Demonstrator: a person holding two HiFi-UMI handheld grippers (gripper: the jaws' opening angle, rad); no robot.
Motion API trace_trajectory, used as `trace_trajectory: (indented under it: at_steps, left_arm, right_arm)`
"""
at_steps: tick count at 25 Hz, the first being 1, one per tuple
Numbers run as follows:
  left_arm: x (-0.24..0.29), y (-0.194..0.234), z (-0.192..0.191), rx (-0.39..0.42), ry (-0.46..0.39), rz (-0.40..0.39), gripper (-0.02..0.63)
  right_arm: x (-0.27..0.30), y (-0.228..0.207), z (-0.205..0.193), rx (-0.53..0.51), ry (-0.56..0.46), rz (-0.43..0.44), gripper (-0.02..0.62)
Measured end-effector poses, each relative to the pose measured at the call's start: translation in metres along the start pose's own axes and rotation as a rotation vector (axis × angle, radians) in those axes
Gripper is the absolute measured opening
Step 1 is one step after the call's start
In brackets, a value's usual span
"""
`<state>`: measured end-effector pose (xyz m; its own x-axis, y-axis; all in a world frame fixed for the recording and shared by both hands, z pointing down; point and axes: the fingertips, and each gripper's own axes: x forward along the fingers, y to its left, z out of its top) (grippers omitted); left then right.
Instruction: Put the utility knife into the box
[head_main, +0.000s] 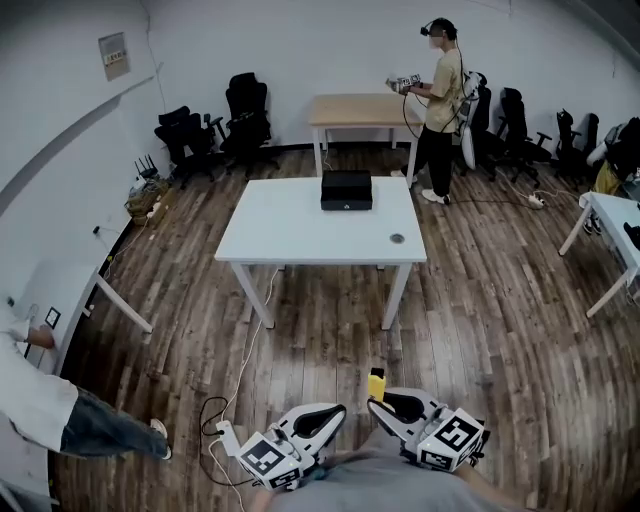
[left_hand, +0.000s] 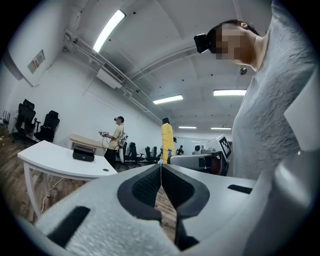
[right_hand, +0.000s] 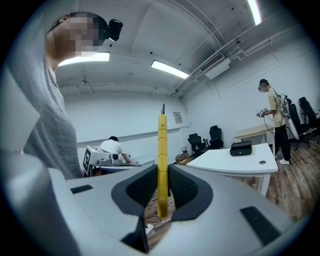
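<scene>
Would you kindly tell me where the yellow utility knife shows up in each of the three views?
Head view: utility knife at bottom centre, slightly right of the middle.
Left gripper view: utility knife upright, just right of centre, beyond the closed jaws.
Right gripper view: utility knife dead centre, upright, clamped between the jaws.
Shared landmark: black box on the white table.

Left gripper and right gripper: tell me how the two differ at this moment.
The left gripper has its jaws shut together on nothing; the right gripper has its jaws clamped on the yellow utility knife, upright between them. So the left gripper's tip is bare, while yellow sticks out past the right gripper's. Both are white with black-lined jaws, well short of the table bearing the black box.
</scene>
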<state>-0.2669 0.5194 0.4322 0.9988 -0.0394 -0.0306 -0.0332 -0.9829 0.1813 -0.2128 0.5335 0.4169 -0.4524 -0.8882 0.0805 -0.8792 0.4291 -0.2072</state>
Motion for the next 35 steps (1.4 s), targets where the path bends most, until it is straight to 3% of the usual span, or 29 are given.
trace_trajectory:
  at_steps: [6,17,35]
  left_arm:
    - [0.018,0.024,0.009,0.033,0.048,0.009,0.018]
    - [0.094,0.07,0.034,0.024,0.071,-0.034,0.018]
    - [0.246,0.142,0.058,0.054,0.082,-0.003,0.018]
  right_arm:
    - [0.027,-0.019,0.014,-0.057,0.002,0.018,0.078]
    - [0.055,-0.095,0.038,-0.031,0.052,0.015,0.079]
    - [0.061,-0.268,0.094,-0.032,0.027,0.016,0.078]
